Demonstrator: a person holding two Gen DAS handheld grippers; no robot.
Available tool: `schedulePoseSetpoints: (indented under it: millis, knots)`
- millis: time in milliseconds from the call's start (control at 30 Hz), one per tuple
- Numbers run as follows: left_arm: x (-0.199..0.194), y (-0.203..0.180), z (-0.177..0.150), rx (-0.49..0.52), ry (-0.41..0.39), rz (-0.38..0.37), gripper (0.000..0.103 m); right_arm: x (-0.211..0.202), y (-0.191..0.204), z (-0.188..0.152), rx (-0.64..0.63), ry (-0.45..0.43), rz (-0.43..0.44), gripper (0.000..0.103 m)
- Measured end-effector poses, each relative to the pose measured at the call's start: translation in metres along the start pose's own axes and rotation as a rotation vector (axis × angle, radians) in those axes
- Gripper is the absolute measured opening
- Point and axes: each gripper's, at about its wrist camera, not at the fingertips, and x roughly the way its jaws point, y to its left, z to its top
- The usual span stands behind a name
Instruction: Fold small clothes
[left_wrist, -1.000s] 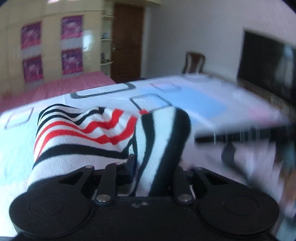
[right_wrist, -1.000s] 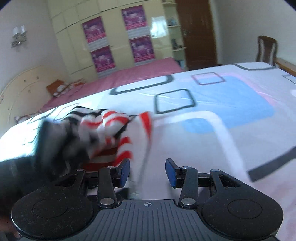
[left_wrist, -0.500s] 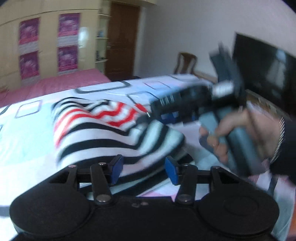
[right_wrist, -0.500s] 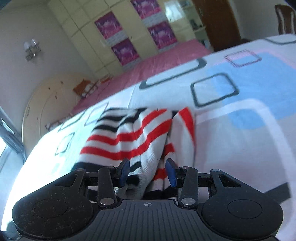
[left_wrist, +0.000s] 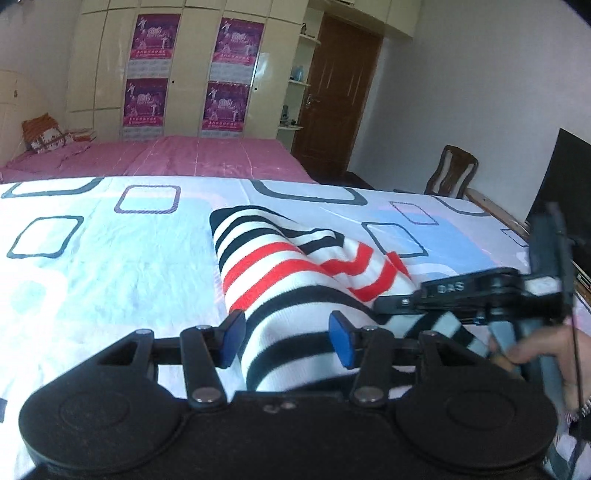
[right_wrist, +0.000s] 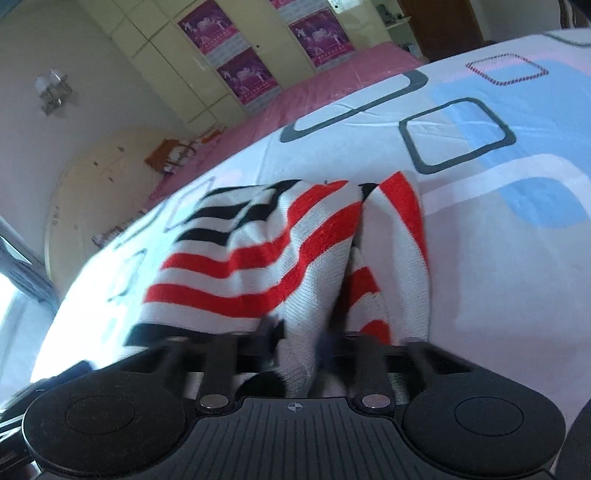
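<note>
Lying bunched on the bed (left_wrist: 110, 266), the striped garment (left_wrist: 295, 273) is only part folded; the left gripper (left_wrist: 286, 338) stands with jaws apart on either side of its near end, pads not clearly pressing, while the right gripper (right_wrist: 301, 341) has just been closing its jaws, now narrow, on a fold of the knit. I judge the risk is a shallow pinch; a pull could slip that fold free or drag the whole bundle askew, since the left holds nothing down.
</note>
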Motion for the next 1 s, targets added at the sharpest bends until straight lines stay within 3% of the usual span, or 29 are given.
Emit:
schedulePoseSetpoints:
  millis: [200, 333, 433, 833, 1000]
  knots:
    - [0.007, -0.008, 0.000, 0.014, 0.002, -0.039, 0.049, -0.041, 0.010, -0.002, -0.121, -0.134, -0.070, 0.019]
    - [0.020, -0.011, -0.013, 0.038, 0.060, -0.036, 0.051, -0.031, -0.011, -0.007, -0.060, -0.077, -0.091, 0.019]
    - [0.022, -0.012, -0.019, 0.073, 0.055, -0.024, 0.051, -0.032, -0.011, -0.012, -0.046, -0.092, -0.094, 0.021]
    - [0.015, 0.000, -0.020, 0.077, 0.086, -0.073, 0.051, -0.098, -0.001, -0.046, 0.004, -0.082, -0.062, 0.021]
    - [0.014, 0.002, -0.021, 0.085, 0.095, -0.083, 0.051, -0.095, -0.005, -0.066, -0.011, -0.044, -0.142, 0.021]
